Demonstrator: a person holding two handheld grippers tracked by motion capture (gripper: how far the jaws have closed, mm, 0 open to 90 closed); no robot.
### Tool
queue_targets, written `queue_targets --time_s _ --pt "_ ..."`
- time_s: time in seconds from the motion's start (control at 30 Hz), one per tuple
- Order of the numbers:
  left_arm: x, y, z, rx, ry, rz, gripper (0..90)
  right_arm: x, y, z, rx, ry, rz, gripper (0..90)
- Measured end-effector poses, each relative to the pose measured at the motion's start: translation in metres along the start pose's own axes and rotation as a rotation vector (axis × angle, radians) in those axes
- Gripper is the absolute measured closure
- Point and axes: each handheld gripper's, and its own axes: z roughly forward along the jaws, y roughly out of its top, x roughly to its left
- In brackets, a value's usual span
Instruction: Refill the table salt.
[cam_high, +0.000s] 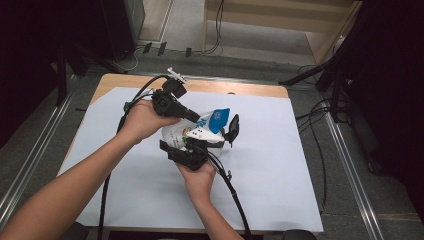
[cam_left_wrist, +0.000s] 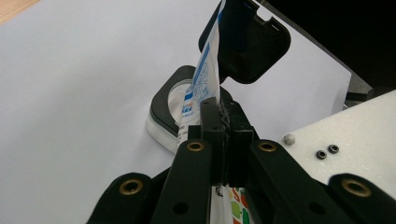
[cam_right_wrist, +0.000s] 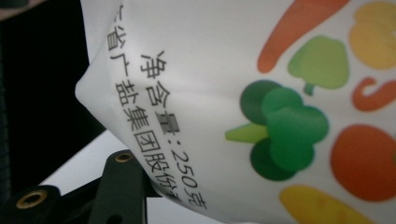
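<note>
A soft white bag (cam_high: 192, 131) is held up over the middle of the table (cam_high: 270, 165). It is a plastic pouch with a blue top part and blue writing near that end. The right gripper view shows its side from very close: smooth, shiny white skin with bright drawings of vegetables, such as a green broccoli, an orange carrot and a red round one. Black printed letters run down the side, with the number 250 in them. The bag looks puffy and bends a little where it is pressed.

The left gripper (cam_left_wrist: 223, 125) has its two black jaws squeezed tight on the thin, flat top edge of the bag. The jaws are hard black plastic with round brass rings at the joints. The left hand (cam_high: 142, 120) holds this gripper above the bag.

The right gripper (cam_high: 186, 150) is at the lower side of the bag, held by the right hand (cam_high: 199, 179). Only one of its black jaws shows beside the bag, so I cannot tell if it is pinching the bag or just touching it.

A small box (cam_left_wrist: 175, 109) sits on the table just under the bag. It has a black rim with round corners, and its black lid (cam_left_wrist: 250, 44) stands open. The table is covered with a smooth white sheet, with light wood at the far edge.
</note>
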Motion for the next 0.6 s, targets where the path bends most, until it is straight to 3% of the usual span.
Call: queue_targets --time_s 0.2,0.6 --pt "0.0004 -0.0004 -0.0001 -0.001 0.0 -0.003 90.0 0.0002 -0.0002 0.0005 0.014 -0.021 -0.021 52.0" --pt "-0.0007 0.0011 -0.0003 -0.002 -0.001 -0.001 90.0 0.0013 0.0018 0.0002 -0.005 0.01 0.026 52.0"
